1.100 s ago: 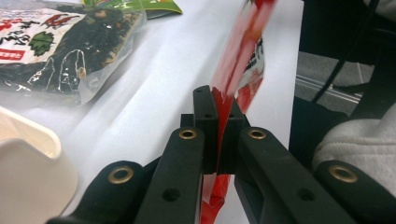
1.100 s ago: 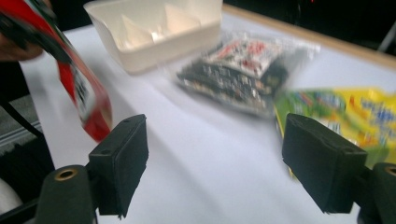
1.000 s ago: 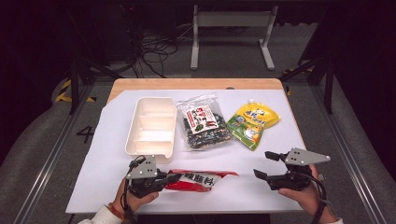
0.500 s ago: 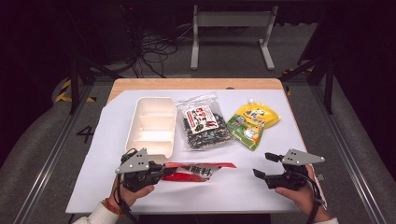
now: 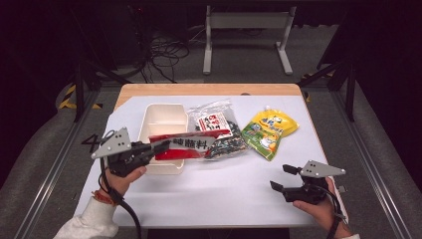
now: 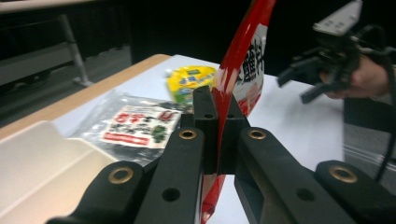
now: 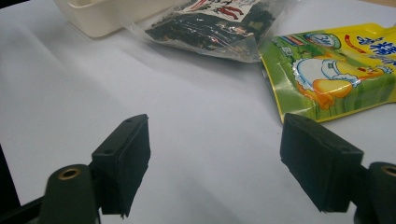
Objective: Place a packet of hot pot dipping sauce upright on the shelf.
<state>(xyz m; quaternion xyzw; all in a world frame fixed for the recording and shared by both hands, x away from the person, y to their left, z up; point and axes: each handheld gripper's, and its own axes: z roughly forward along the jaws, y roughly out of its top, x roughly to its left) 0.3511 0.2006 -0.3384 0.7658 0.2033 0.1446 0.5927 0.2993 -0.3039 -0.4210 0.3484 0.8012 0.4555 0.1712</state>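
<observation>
left gripper (image 5: 161, 146) clamps red packet (image 5: 191, 145) | right gripper (image 5: 279, 178) wide, empty

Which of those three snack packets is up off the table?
The red packet, pinched in the left gripper. The clear seaweed bag and yellow-green pouch lie flat.

Glossy red packet (image 5: 186, 145), shiny film; the clear bag (image 5: 219, 130) crinkles (plastic, catching light). Yellow pouch (image 5: 270, 131) glossy too. Cream tray (image 5: 160, 119) smooth plastic, table (image 5: 234, 184) matt white, wood-edged. Matt black jaws with brass-coloured rivets.
</observation>
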